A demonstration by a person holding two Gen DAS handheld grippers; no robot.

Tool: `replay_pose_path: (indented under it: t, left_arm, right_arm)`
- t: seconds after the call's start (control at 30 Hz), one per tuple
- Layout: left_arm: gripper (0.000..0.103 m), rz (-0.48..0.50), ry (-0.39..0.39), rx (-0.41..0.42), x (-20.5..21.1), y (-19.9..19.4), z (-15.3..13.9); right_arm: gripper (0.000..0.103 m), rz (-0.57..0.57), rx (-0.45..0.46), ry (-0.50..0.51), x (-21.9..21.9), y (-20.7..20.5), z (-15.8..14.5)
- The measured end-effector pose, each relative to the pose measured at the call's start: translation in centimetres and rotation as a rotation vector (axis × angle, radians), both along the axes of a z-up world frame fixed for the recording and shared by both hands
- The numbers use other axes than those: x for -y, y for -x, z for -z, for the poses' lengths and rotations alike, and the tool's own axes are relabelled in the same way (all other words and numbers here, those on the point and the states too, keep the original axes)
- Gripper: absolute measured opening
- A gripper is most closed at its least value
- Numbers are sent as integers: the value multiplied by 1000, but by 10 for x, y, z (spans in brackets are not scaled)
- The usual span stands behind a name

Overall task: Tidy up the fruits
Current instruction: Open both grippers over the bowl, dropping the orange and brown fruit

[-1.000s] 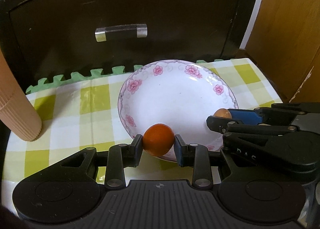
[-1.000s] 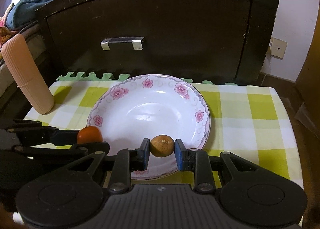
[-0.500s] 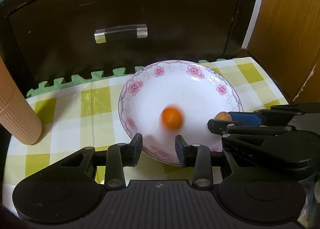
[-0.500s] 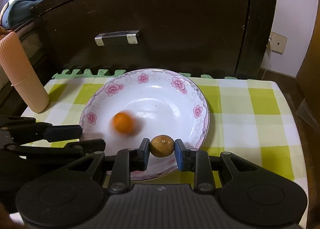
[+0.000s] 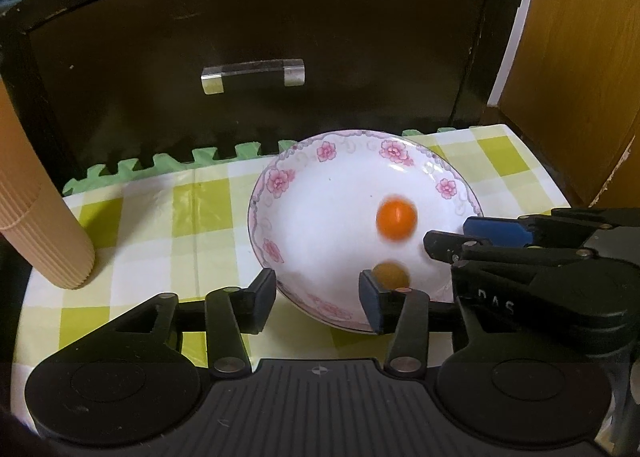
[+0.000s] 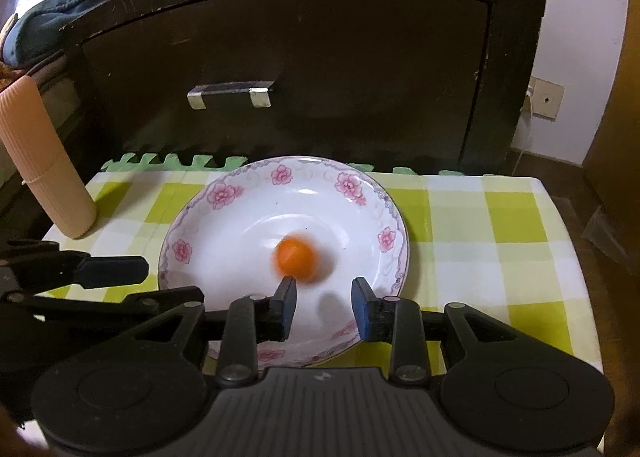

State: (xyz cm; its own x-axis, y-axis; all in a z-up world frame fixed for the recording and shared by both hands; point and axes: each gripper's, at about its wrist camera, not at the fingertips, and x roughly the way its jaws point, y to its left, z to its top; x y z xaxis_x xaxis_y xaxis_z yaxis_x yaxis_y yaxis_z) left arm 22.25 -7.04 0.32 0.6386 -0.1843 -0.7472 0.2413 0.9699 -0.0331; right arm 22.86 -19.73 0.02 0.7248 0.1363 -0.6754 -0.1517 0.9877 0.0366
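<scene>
A white plate with pink flowers (image 5: 280, 181) (image 6: 224, 193) sits on the yellow-green checked cloth. A small orange fruit (image 5: 396, 221) (image 6: 297, 255) is blurred inside the plate, free of both grippers. A brownish fruit (image 5: 390, 273) lies in the plate by its near rim, just behind my left gripper's right finger; the right wrist view does not show it. My left gripper (image 5: 316, 289) (image 6: 172, 281) stands open at the plate's near-left rim. My right gripper (image 6: 324, 297) (image 5: 446, 232) is open over the near rim, nothing between its pads.
A ribbed peach cylinder (image 5: 36, 217) (image 6: 44, 165) stands at the cloth's left edge. A dark cabinet front with a metal handle (image 5: 252, 75) (image 6: 230, 93) rises right behind the table. Green foam matting (image 5: 168, 165) edges the back. A wooden panel (image 5: 580, 77) is at the right.
Both grippers have opened in turn. The orange fruit left my left gripper and rolled across the plate. The brownish fruit has dropped from my right gripper into the plate.
</scene>
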Motion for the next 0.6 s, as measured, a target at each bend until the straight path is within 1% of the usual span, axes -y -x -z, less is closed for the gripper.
replay_pose_path:
  t: [0.33,0.6]
  left_arm:
    - [56,0,3,20,-1,9,-9]
    - [59,2,2,49,0,22,-19]
  right_arm:
    - [30,15,13,-1,0,15,-10]
    - [30,18,25,4,1,30,-21]
